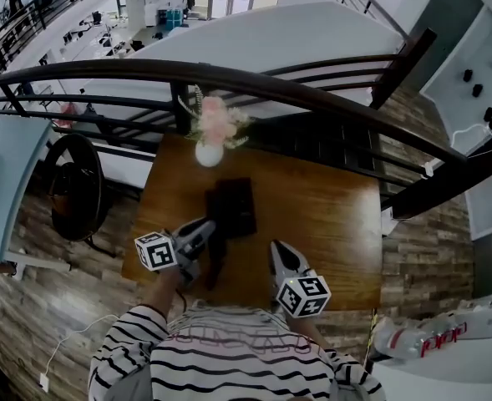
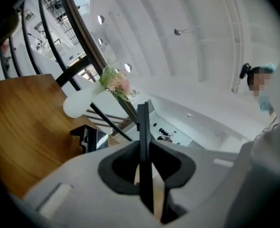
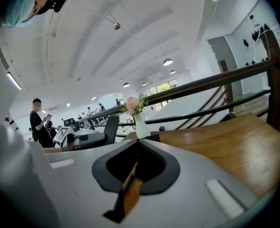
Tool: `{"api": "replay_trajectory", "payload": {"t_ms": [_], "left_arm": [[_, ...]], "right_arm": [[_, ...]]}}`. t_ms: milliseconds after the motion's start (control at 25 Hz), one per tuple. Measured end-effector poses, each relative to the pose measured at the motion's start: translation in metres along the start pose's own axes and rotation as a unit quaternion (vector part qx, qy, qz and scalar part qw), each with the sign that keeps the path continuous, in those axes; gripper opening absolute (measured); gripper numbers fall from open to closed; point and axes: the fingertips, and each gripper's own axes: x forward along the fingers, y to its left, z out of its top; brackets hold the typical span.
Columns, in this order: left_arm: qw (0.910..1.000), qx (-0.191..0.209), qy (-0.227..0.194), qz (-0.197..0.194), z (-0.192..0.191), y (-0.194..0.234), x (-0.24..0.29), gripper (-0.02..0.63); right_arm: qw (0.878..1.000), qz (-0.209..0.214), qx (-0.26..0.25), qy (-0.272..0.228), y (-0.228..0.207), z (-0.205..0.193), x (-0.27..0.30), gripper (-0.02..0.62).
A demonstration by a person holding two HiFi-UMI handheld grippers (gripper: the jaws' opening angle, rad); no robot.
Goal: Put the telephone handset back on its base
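Telephone handset point(image 2: 142, 127) shows only edge-on, clamped in left gripper point(image 1: 204, 232).

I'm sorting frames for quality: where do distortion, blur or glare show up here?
Head view: fisheye bends the railing into an arc; the table is evenly lit. Left gripper view: the flowers are soft, the white vase is washed out. Right gripper view: the ceiling lamp glares, and a black vignette rims the picture.

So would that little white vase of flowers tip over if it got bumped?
Probably: the vase looks slim with flowers bunched above it, so likely top-heavy. It stands at the table's far edge by the railing, so a tip might send it off. It looks glazed, possibly breakable.
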Motion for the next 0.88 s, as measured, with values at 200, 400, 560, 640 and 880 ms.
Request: {"api": "replay_trajectory", "payload": {"t_ms": [200, 400, 560, 640, 880], "left_arm": [[0.9999, -0.004, -0.007, 0.012, -0.001, 0.026, 0.022, 0.071], [0.9992, -0.017, -0.015, 0.033, -0.004, 0.056, 0.036, 0.071], [0.9985, -0.027, -0.015, 0.044, -0.008, 0.08, 0.047, 0.071], [0.9982, -0.032, -0.013, 0.049, -0.011, 0.092, 0.051, 0.071], [0.9968, -0.044, -0.003, 0.066, -0.025, 0.117, 0.064, 0.071]], "right_arm": [[1.0, 0.007, -0.001, 0.008, -0.021, 0.008, 0.009, 0.0], [1.0, 0.009, 0.001, 0.017, -0.036, 0.009, 0.015, 0.0], [1.0, 0.008, 0.002, 0.028, -0.047, 0.005, 0.024, 0.0], [0.999, 0.01, 0.002, 0.031, -0.05, 0.004, 0.029, 0.0], [0.999, 0.018, 0.001, 0.039, -0.058, 0.005, 0.036, 0.0]]}}
